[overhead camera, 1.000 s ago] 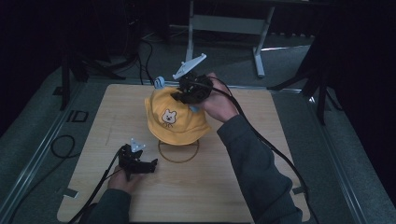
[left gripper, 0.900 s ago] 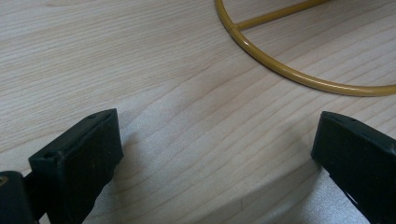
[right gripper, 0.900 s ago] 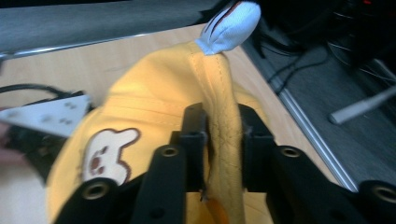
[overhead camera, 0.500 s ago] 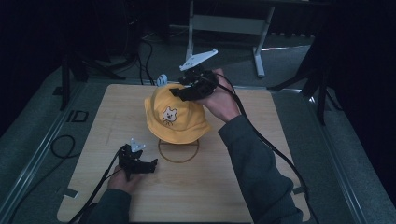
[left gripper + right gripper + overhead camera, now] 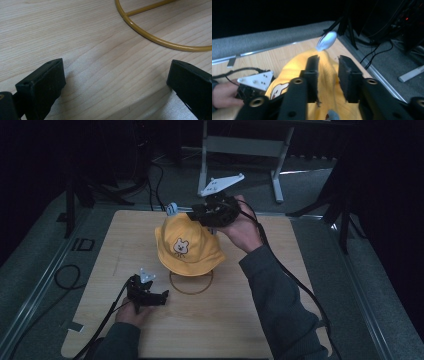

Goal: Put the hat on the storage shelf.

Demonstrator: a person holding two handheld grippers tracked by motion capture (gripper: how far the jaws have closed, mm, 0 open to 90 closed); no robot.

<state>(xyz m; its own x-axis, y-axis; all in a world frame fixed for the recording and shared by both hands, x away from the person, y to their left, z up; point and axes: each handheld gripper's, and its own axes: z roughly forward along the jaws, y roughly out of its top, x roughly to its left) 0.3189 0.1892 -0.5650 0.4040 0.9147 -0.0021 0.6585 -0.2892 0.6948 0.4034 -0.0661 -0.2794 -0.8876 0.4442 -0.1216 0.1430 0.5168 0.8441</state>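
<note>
My right gripper hangs over the back of the yellow hat, up at the far side of the table. Its jaws have just been closing, yet in the right gripper view they stand part-way apart above the crown, with a gap between them and no fabric pinched, so I call them released. The hat sits draped on a stand near the middle of the table, its bear patch facing me, the brim hanging loose all round. Under it the stand's gold ring base lies flat on the wood. A small pale blue-white piece sticks out just behind the hat's top; I cannot tell what it is.

My left gripper rests low on the near left part of the table, pointing toward the ring. In the left gripper view its 2 jaws are spread wide with bare wood between them and the ring curving just ahead, not touched.
</note>
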